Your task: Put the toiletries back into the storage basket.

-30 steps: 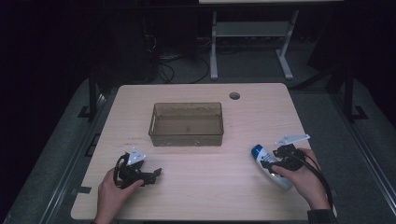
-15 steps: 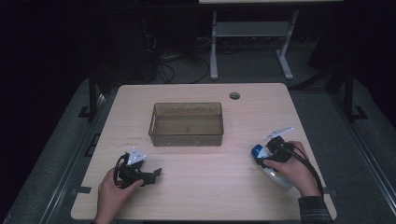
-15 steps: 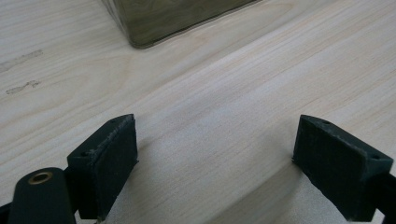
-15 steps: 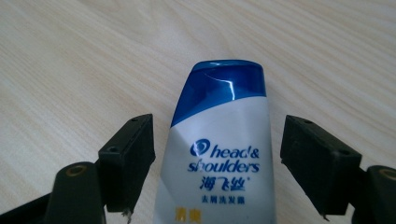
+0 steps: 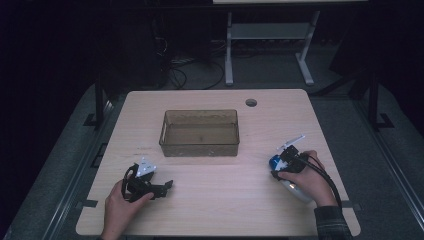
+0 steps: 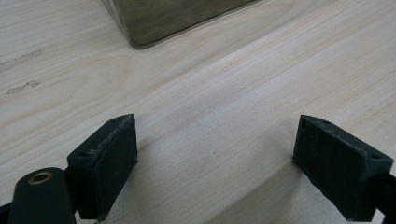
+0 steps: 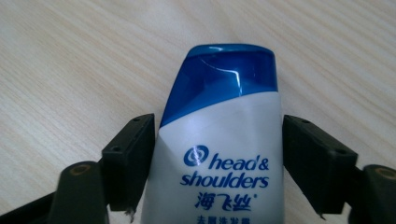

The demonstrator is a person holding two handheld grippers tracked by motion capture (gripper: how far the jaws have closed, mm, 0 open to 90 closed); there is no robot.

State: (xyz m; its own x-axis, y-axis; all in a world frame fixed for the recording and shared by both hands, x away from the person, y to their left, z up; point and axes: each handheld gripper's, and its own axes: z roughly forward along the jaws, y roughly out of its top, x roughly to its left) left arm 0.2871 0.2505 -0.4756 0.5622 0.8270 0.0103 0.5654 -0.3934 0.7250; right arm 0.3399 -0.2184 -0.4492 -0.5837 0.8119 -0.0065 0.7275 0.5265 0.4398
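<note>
A white plastic shampoo bottle with a blue cap (image 7: 219, 140) lies flat on the pale wooden bench (image 5: 220, 200), near its right edge, with the cap pointing away from the person. The right gripper (image 7: 218, 156) sits over the bottle with one black jaw on each side of its shoulder. The left jaw lies against the bottle's side, while a thin gap shows at the right jaw, so the jaws are not clamped on it; they have just been opening and easing back a little. The left gripper (image 6: 215, 154) rests low over bare wood at the bench's front left, its jaws spread wide with nothing between them. A translucent brownish rectangular plastic bin (image 5: 200, 132) stands at the middle of the bench, well apart from the bottle.
</note>
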